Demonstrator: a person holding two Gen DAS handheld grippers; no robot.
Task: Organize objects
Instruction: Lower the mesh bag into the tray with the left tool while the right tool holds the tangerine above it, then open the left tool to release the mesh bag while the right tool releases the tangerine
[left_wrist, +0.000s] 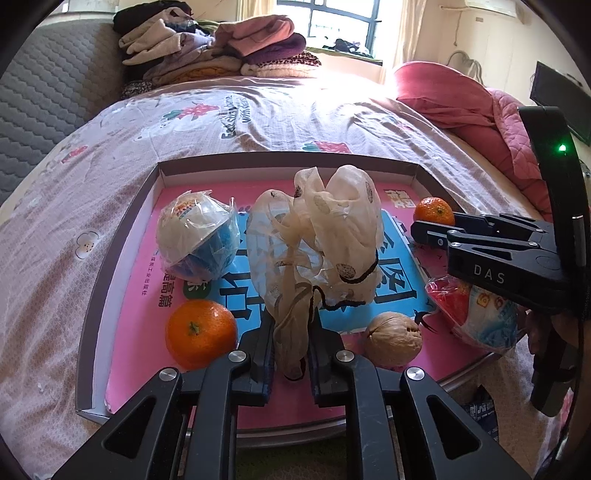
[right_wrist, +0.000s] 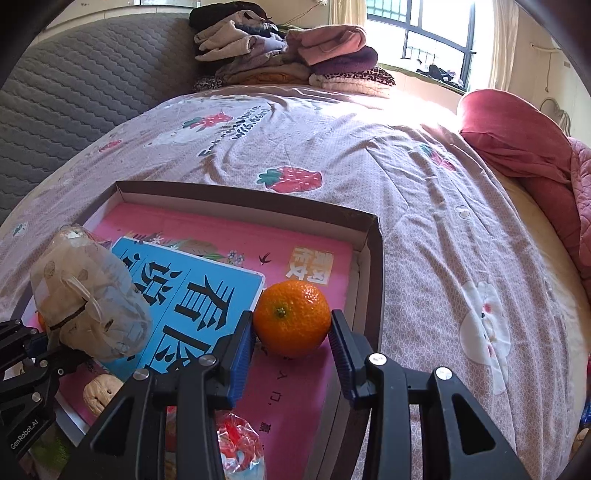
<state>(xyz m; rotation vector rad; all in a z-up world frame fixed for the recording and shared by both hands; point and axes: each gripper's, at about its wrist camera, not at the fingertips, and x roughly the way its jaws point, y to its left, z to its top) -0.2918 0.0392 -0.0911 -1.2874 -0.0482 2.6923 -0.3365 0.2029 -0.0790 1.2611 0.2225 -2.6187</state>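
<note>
Right hand-held gripper (right_wrist: 291, 341) spread — tangerine (right_wrist: 291, 318) between fingers, touching left pad

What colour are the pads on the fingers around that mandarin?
Blue, ridged pads on black fingers, either side of the mandarin; the right wrist view shows them best.
</note>
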